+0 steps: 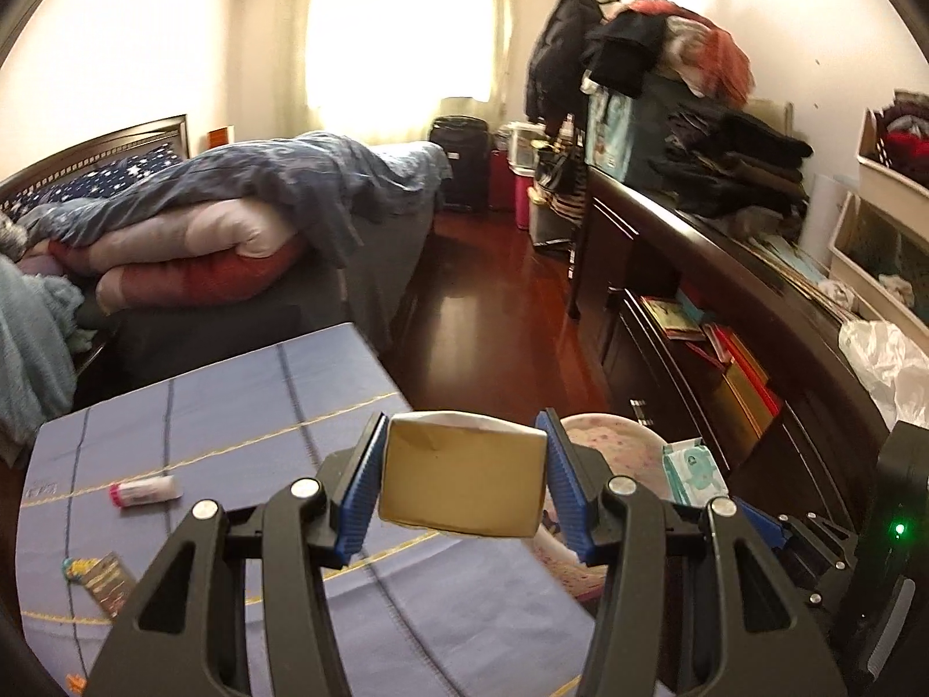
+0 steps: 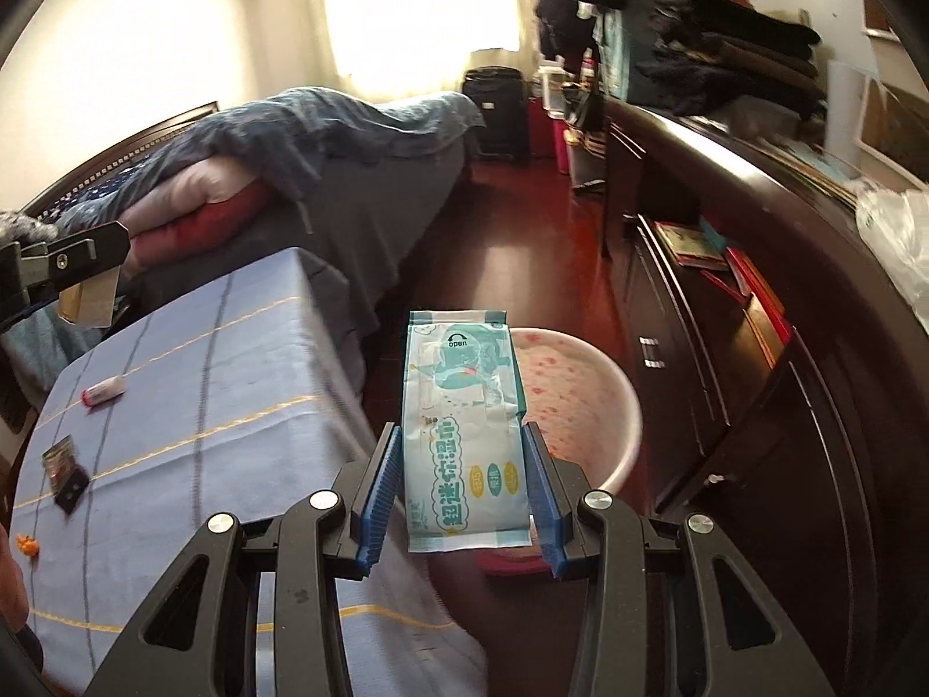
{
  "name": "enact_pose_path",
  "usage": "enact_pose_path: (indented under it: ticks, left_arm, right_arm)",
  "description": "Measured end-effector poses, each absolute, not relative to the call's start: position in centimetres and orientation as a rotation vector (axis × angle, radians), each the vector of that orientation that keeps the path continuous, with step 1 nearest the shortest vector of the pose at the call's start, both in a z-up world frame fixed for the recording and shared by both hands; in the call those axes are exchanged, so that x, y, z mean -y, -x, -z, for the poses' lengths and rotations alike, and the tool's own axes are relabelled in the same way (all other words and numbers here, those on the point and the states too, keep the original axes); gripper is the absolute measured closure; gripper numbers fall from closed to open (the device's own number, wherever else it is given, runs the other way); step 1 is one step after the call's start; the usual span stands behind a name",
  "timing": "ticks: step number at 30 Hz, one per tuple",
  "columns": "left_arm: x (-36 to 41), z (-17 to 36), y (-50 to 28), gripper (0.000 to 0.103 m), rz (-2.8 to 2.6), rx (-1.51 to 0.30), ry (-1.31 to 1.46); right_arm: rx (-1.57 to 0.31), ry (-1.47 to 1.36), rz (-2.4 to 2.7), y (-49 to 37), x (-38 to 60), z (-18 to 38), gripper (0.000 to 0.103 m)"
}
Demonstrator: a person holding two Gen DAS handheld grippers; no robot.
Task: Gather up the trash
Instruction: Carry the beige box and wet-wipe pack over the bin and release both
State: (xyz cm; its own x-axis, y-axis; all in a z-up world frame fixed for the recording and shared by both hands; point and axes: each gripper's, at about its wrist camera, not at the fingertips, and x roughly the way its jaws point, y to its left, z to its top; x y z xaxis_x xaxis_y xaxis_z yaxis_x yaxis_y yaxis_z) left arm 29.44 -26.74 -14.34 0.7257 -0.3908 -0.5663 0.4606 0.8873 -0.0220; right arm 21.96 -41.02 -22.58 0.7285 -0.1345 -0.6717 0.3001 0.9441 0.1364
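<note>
My left gripper [image 1: 461,479] is shut on a small tan cardboard box [image 1: 461,473], held above the edge of the blue-clothed table [image 1: 232,406]. My right gripper [image 2: 464,485] is shut on a flat pale-blue wet-wipes packet [image 2: 461,424], which hangs over a pink speckled basin [image 2: 580,383] on the floor. The basin [image 1: 615,435] and the wipes packet [image 1: 694,467] also show to the right in the left wrist view. The left gripper with its box [image 2: 87,296] appears at the far left of the right wrist view. On the table lie a small pink-capped tube [image 1: 145,491] and a dark wrapper [image 1: 104,581].
A bed with piled quilts [image 1: 203,221] stands behind the table. A long dark cabinet [image 1: 726,313] loaded with clothes runs down the right side, with a white plastic bag [image 1: 888,360] on top. Red wooden floor [image 1: 493,290] lies between bed and cabinet. An orange scrap [image 2: 26,543] sits at the table's left edge.
</note>
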Motion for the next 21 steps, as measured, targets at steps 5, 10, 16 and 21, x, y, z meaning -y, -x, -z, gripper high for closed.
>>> enact_pose_path:
  ticks: [5, 10, 16, 21]
  left_arm:
    - [30.6, 15.7, -30.4, 0.051, 0.522, -0.608, -0.163]
    - [34.1, 17.3, -31.7, 0.051, 0.589, -0.635, -0.186]
    - [38.4, 20.2, -34.2, 0.051, 0.645, -0.700, -0.211]
    - [40.6, 22.4, -36.5, 0.042, 0.661, -0.742, -0.211]
  right_arm:
    - [-0.732, -0.266, 0.282, -22.4, 43.3, 23.9, 0.061]
    - [-0.759, -0.283, 0.325, -23.5, 45.3, 25.7, 0.061]
    - [-0.797, -0.325, 0.367, -25.0, 48.4, 28.1, 0.061]
    - [-0.818, -0.352, 0.360, -26.7, 50.1, 30.0, 0.061]
